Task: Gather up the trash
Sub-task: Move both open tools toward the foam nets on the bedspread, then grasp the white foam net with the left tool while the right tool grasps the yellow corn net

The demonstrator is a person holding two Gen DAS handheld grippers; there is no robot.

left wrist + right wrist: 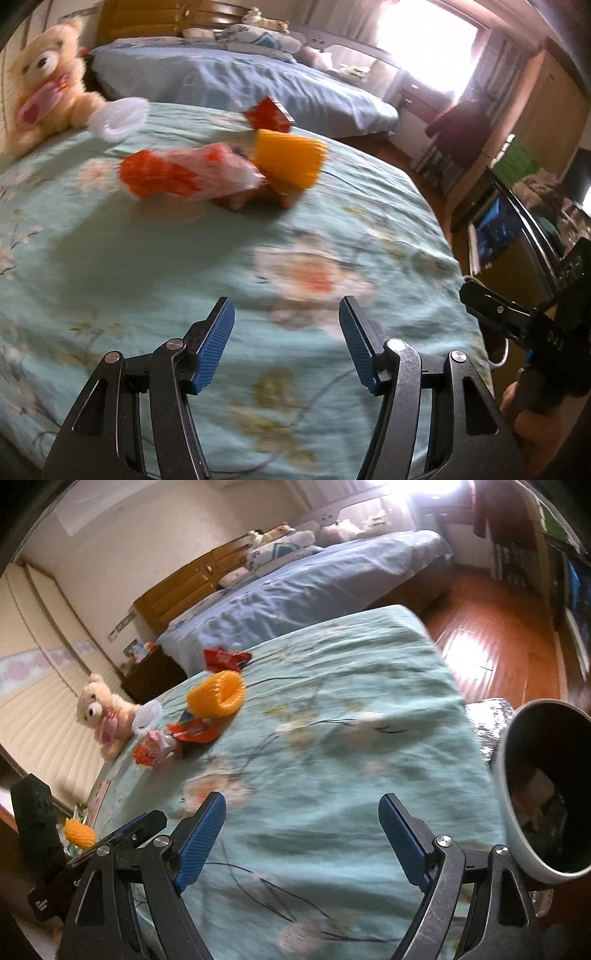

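Trash lies on the green floral bedspread (184, 258): an orange foam fruit net (290, 158) (218, 694), a red-and-clear plastic wrapper (177, 173) (153, 751), a red snack packet (269, 114) (223, 657), another orange-red wrapper (194, 731) and a white foam net (118, 116) (147, 714). My left gripper (286, 345) is open and empty, well short of the pile. My right gripper (301, 836) is open and empty over the bedspread (351, 720). A white bin with a dark inside (517, 853) stands at its right. The right gripper's body shows in the left wrist view (517, 317).
A cream teddy bear (44, 81) (105, 712) sits by the trash. A second bed with blue sheets (236, 77) (295, 594) lies beyond. Wooden floor (491, 642) and shelves are to the right. Another orange net (79, 832) lies low at the left.
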